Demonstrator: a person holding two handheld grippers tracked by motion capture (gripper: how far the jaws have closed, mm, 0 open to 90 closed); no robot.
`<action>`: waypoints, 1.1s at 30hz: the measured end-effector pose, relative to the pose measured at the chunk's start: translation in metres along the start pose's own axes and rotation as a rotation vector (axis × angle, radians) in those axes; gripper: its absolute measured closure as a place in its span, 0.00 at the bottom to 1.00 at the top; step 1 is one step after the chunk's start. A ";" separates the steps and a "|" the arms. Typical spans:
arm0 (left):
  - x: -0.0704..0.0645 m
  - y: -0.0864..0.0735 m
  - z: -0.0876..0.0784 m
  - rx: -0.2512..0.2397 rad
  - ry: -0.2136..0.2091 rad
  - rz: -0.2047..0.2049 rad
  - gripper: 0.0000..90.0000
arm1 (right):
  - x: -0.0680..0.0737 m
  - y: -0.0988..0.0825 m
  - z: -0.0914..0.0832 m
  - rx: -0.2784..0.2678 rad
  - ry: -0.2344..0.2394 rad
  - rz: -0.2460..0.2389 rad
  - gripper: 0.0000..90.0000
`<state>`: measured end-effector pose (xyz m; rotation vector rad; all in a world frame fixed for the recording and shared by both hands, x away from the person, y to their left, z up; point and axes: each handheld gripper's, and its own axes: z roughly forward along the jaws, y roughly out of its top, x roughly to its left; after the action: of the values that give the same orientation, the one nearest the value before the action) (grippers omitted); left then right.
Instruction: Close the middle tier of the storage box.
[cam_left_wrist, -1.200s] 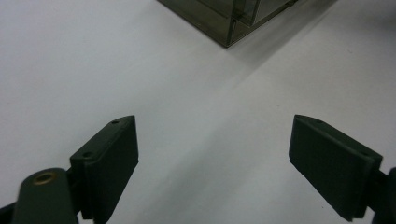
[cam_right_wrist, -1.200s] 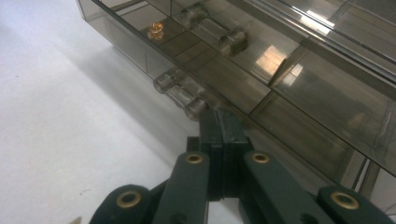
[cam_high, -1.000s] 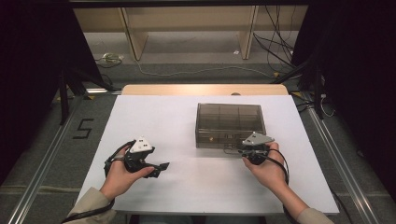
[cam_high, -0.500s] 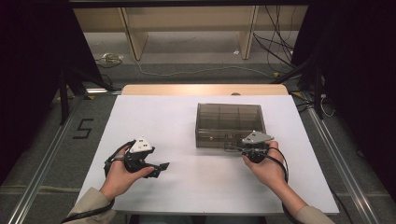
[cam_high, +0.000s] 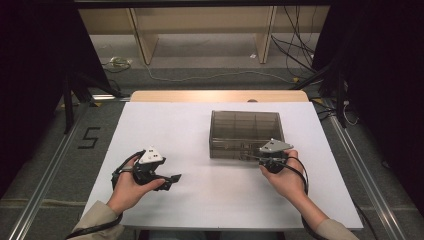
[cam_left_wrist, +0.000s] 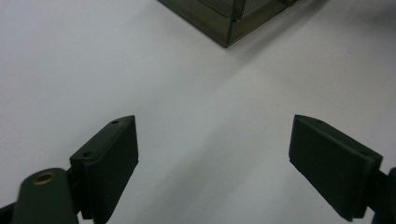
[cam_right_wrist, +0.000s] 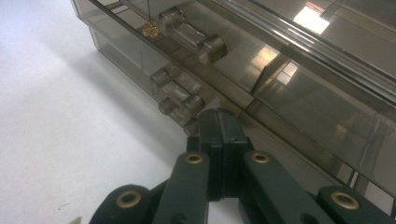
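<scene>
smoky drawer box (cam_right_wrist: 289, 70), right claw (cam_right_wrist: 219, 122) closed at its front handle

My left hand (cam_high: 131, 184) enters from the lower left of the high view, sleeve at the bottom edge, and grips the left gripper (cam_high: 170, 180) low in the frame's left half. Its jaws point toward frame centre and stand wide apart with nothing between them; in the left gripper view the two black pads (cam_left_wrist: 109, 161) sit at the lower left and lower right corners. My right hand (cam_high: 285, 181) enters from the lower right, forearm angled up toward centre, holding the right gripper (cam_high: 250, 158). In the right gripper view its jaws are pressed flat together at bottom centre.
</scene>
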<state>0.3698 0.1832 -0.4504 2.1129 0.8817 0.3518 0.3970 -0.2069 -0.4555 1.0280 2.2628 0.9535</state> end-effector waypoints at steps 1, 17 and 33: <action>0.000 0.000 0.000 -0.001 0.000 0.000 0.18 | 0.000 0.000 0.000 0.000 -0.001 -0.001 1.00; 0.000 0.000 0.000 0.001 -0.001 0.001 0.18 | -0.005 0.001 0.004 0.002 -0.012 0.008 1.00; 0.001 -0.002 0.000 0.006 0.000 -0.005 0.18 | -0.010 -0.003 0.002 -0.006 -0.004 0.035 0.95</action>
<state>0.3700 0.1845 -0.4519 2.1157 0.8884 0.3467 0.4028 -0.2153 -0.4577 1.0689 2.2441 0.9717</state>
